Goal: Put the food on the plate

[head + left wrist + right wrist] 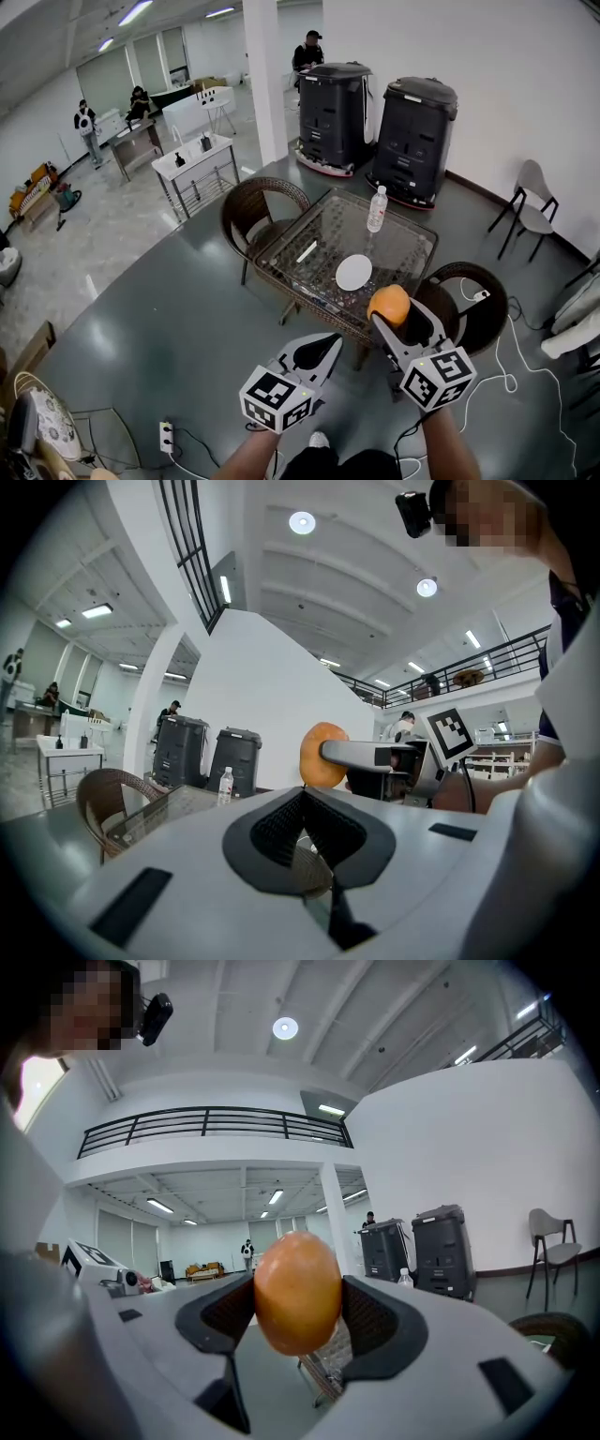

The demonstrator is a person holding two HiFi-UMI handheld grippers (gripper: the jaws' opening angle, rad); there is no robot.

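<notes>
Clamping an orange oval food (297, 1290) in the right gripper (394, 323), apart from the plate (353, 272).
Held with long axis upright between the jaws; left gripper (305, 832) closed together, empty.
</notes>
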